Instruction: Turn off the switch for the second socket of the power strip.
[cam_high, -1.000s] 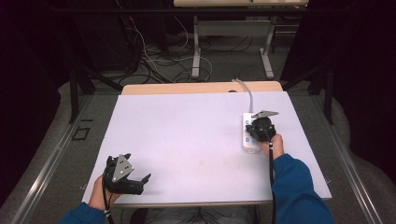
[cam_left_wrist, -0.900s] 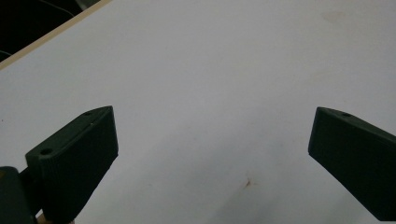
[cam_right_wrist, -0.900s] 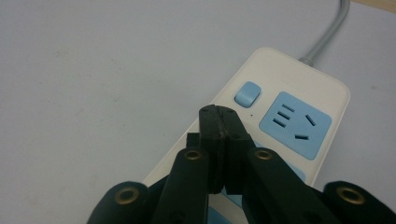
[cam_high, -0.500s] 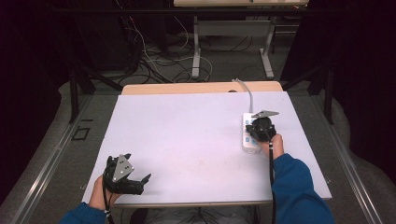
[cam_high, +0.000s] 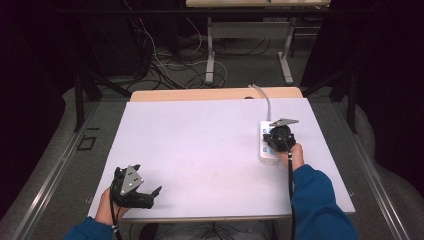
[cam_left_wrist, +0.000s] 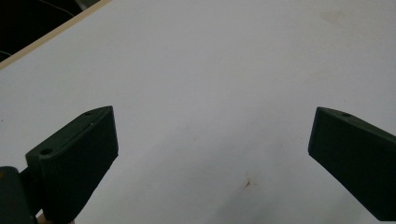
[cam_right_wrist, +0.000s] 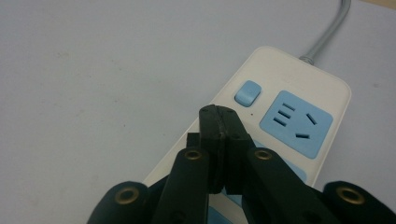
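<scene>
Change vs prior frames: none seen; both hands and the strip sit where they did in the two earlier high views. EARLIER match = a pause, prob. lining up before a press.
Task thing: white power strip (cam_high: 266, 145) w/ pale blue sockets, flat on white table (cam_high: 200, 150), right side, grey cord (cam_high: 264, 99) running off toward far edge.
Strip detail: blue rocker switch (cam_right_wrist: 247, 93) near cord end; blue socket face (cam_right_wrist: 299, 122) just beside it.
R gripper (cam_right_wrist: 218, 120): jaws clenched together, nothing between them; tips hover over strip body, just short of the switch. Contact w/ strip: can't tell.
L gripper (cam_high: 131, 186): near-left table corner, well apart from strip; jaws released, spread wide over bare tabletop, holding nothing.
Step (judgement): closed tips used as a poker, switch press looks next; needs small fwd move plus push down.
Risk (judgement): tips slide off switch edge, or strip shifts since L gripper isn't bracing it.
Brands/writing: none legible; faint embossed mark near cord end, too small to read.
</scene>
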